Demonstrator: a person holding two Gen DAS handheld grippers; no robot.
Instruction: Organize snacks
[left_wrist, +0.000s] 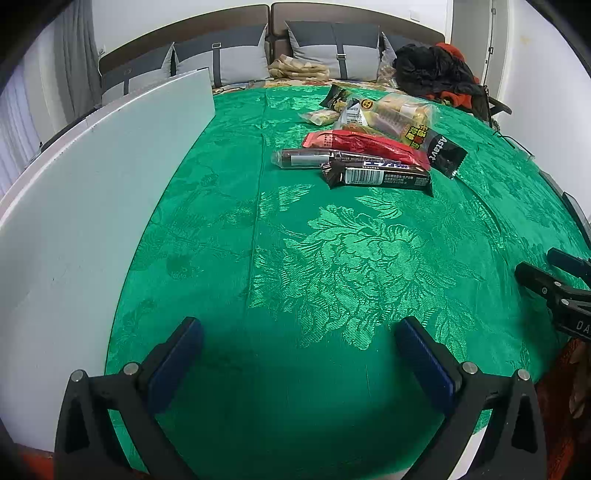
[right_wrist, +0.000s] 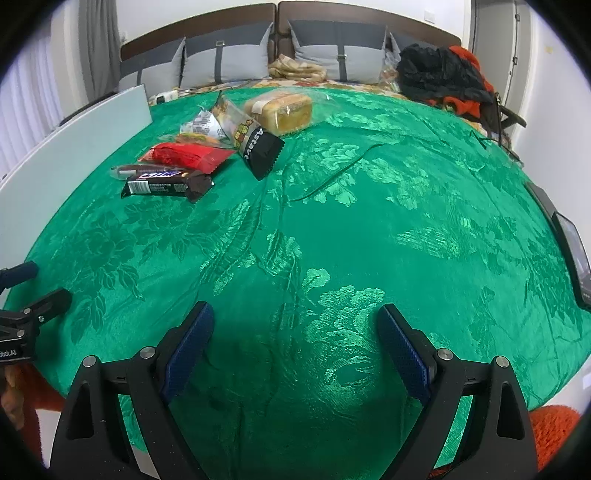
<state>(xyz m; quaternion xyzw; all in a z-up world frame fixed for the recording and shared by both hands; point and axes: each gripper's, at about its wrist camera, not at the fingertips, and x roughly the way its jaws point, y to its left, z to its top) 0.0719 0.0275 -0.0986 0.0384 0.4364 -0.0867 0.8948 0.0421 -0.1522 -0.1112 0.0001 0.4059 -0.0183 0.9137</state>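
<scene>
A heap of snacks lies far ahead on the green cloth (left_wrist: 332, 258): a dark brown chocolate bar (left_wrist: 380, 175) (right_wrist: 162, 184) nearest, a thin dark bar (left_wrist: 306, 158) behind it, a red packet (left_wrist: 365, 144) (right_wrist: 188, 155), a black packet (left_wrist: 445, 153) (right_wrist: 260, 153), and a clear bag of bread (left_wrist: 399, 114) (right_wrist: 280, 110). My left gripper (left_wrist: 299, 330) is open over bare cloth, well short of the heap. My right gripper (right_wrist: 295, 314) is open too, nothing between its fingers; it also shows at the right edge of the left wrist view (left_wrist: 546, 273).
A white board (left_wrist: 92, 206) lies along the left of the table. A dark phone-like slab (right_wrist: 572, 251) sits at the right edge. Behind the table stand a sofa with grey cushions (left_wrist: 229, 55) and a pile of black and red clothes (left_wrist: 439, 70).
</scene>
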